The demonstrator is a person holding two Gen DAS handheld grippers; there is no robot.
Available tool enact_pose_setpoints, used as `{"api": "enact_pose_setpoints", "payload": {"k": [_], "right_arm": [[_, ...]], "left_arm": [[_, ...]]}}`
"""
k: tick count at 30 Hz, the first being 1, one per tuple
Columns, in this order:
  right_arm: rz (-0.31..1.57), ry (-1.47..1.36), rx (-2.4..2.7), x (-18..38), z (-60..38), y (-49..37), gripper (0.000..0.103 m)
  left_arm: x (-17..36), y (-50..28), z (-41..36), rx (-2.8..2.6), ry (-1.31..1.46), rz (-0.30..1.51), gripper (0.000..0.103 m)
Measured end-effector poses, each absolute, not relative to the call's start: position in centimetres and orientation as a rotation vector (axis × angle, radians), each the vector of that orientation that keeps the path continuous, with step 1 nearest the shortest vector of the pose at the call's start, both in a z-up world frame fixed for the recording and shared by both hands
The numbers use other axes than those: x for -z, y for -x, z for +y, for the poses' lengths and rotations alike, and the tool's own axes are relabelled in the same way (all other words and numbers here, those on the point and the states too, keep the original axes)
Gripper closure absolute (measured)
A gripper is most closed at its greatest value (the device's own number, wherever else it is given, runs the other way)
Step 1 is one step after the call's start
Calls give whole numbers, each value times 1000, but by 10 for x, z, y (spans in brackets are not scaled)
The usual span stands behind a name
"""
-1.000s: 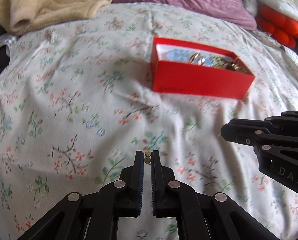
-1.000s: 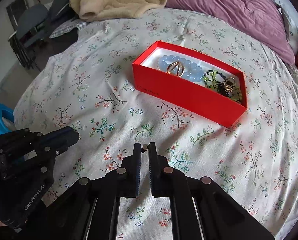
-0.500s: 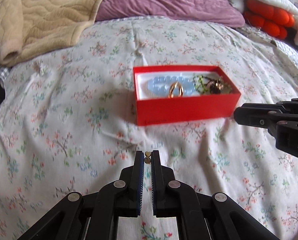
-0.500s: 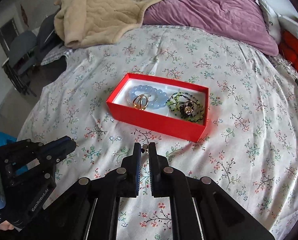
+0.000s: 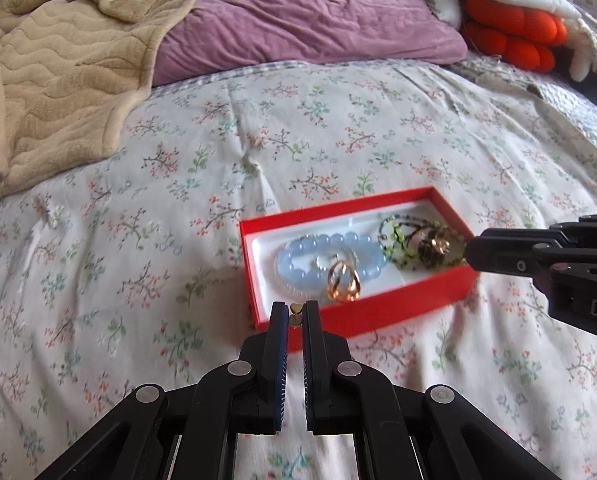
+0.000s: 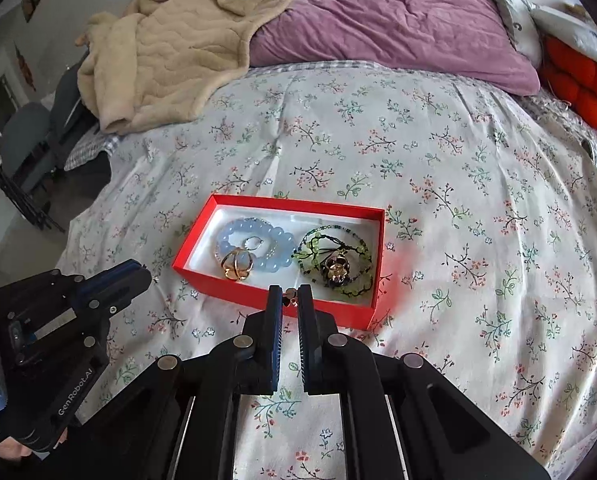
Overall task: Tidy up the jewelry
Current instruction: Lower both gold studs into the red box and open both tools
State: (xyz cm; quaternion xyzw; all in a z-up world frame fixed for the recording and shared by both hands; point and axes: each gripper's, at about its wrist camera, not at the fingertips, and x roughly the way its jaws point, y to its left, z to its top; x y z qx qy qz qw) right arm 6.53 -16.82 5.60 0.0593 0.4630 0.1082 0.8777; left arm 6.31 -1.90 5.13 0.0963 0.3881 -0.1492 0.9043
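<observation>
A red box with a white lining lies on the flowered bedspread. Inside it are a pale blue bead bracelet, a gold hoop piece and a green bead bracelet with a dark charm. My left gripper is shut on a tiny gold heart-shaped piece, just in front of the box's near wall. In the right wrist view my right gripper is shut on another tiny gold piece, its tips over the near wall of the box. The left gripper hovers left of the box.
A beige quilted blanket and a purple pillow lie at the head of the bed. Orange cushions sit at the far right. Beyond the bed's left edge stand dark chairs. Bare bedspread stretches right of the box.
Both grippers have risen and come nearer the red box, each still pinching its small gold piece. The views have rolled, and the box's inside now shows more fully.
</observation>
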Motion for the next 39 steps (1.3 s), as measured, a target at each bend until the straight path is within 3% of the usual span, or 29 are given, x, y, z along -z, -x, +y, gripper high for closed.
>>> {"api": "enact_pose_setpoints", "payload": {"k": [19, 26, 31, 35, 37, 39], "right_arm": [[1068, -175, -222, -17, -156, -113, 95], [1074, -177, -218, -15, -159, -113, 95], [1075, -191, -219, -16, -161, -112, 94], [1097, -203, -224, -14, -163, -111, 93], [1096, -198, -225, -15, -163, -108, 90], [1092, -195, -229, -18, -163, -106, 74]], "left_arm": [[-14, -119, -28, 261, -157, 907, 100], [-17, -116, -28, 261, -181, 898, 77], [-26, -109, -26, 264, -199, 878, 70], [-31, -104, -23, 256, -213, 866, 57], [-33, -102, -22, 251, -208, 867, 53], [-35, -100, -20, 244, -205, 872, 49]]}}
